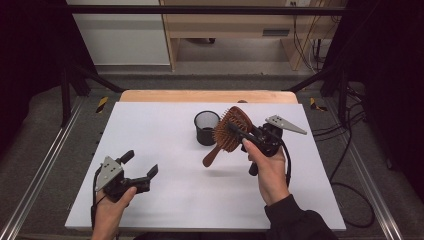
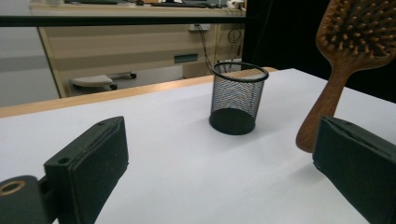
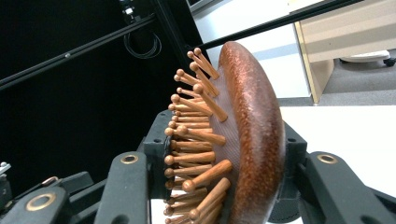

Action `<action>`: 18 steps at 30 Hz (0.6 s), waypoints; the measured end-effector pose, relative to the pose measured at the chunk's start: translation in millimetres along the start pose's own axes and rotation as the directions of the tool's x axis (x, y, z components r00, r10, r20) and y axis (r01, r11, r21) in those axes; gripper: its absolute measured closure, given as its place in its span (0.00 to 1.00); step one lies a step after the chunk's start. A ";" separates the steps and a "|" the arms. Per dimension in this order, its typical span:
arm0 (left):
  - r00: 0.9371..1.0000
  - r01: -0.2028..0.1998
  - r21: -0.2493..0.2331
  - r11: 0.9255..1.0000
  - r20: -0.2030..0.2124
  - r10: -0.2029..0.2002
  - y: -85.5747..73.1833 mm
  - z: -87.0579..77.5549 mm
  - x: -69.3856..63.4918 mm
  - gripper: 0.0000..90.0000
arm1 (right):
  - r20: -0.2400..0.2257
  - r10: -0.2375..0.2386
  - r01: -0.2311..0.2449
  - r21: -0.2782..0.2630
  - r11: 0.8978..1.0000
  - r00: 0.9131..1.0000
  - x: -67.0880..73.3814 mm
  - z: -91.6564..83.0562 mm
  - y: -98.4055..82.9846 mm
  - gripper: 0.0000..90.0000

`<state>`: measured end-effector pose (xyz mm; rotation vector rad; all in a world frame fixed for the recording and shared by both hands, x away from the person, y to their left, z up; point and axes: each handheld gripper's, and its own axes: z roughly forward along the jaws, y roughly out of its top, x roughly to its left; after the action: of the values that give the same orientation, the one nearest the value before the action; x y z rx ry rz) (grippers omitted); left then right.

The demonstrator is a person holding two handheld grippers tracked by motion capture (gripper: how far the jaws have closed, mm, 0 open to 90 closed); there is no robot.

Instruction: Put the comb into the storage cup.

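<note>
Just past the right gripper (image 1: 243,134), on its far-left side, sits a small black wire-mesh pen cup (image 1: 206,128), upright on the white tabletop (image 1: 165,120) and open at the top. That gripper is clamped on the head of a brown wooden paddle hairbrush (image 1: 229,132); in the right gripper view you can see one jaw pressed against the wooden bristle pins (image 3: 196,140) and the other against the rounded back (image 3: 257,140). The brush hangs tilted in the air, handle (image 1: 212,155) pointing down and back toward the person, its tip low over the table. The brush head overlaps the cup's rim in the high view, so it's either just beside it or a bit above, can't tell which.

Over on the near left, the left gripper (image 1: 140,164) is well apart from all that, jaws spread wide with nothing between them. From the left gripper view, the cup (image 2: 237,98) is straight ahead across bare table, and the brush handle (image 2: 327,102) comes down to the right of it, near the right-hand jaw.

Room-wise: loads of open white surface between the two grippers and to the left of the cup. A strip of bare wood (image 1: 207,96) runs along the far edge, with a black frame bar (image 1: 200,9) beyond it. Cables (image 1: 350,150) trail off the right side of the table.
</note>
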<state>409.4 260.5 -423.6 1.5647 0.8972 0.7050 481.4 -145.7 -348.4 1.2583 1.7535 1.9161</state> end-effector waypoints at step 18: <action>0.998 0.007 0.009 1.000 -0.068 -0.007 -9.1 -11.1 18.0 0.03 | 0.036 -0.028 0.027 0.009 1.000 0.999 -4.8 -0.1 19.6 0.58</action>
<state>408.1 282.2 -431.2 1.5530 0.9572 0.7537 491.0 -153.8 -332.7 1.2571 1.7532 1.8616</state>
